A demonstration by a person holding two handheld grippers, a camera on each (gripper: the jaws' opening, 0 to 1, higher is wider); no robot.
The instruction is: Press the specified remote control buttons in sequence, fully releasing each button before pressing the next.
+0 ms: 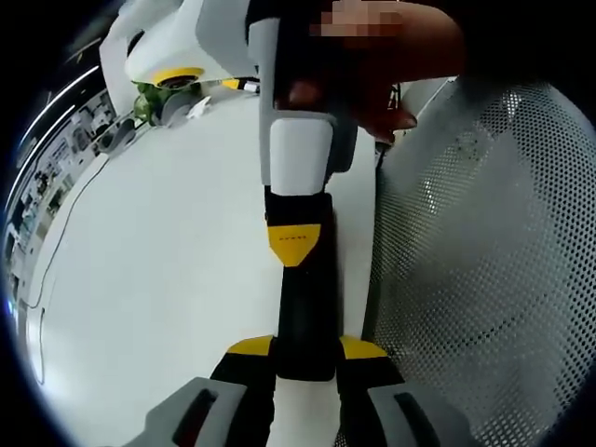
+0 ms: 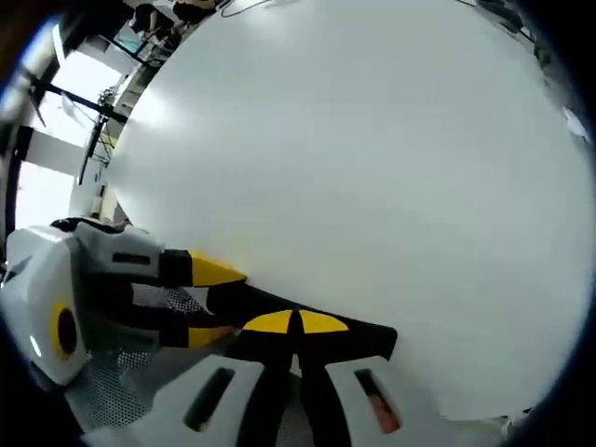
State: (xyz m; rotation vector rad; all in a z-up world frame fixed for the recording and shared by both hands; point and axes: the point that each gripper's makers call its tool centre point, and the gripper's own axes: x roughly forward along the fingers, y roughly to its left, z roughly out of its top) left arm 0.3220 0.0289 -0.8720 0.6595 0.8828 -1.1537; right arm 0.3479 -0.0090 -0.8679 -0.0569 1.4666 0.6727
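Remote control pinched in left claw, right claw pressed together atop it; white table wide around

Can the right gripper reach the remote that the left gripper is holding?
Probably yes: the right gripper, tips shut, already sits over the black remote clamped in the left gripper, with nothing between.

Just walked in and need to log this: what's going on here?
A person is working a black remote with two handheld grippers over a white table. The left gripper clamps one end of the remote. The right gripper, held in a hand, has its jaws shut and its yellow tips down on the remote, apparently pressing. The buttons themselves are hidden.
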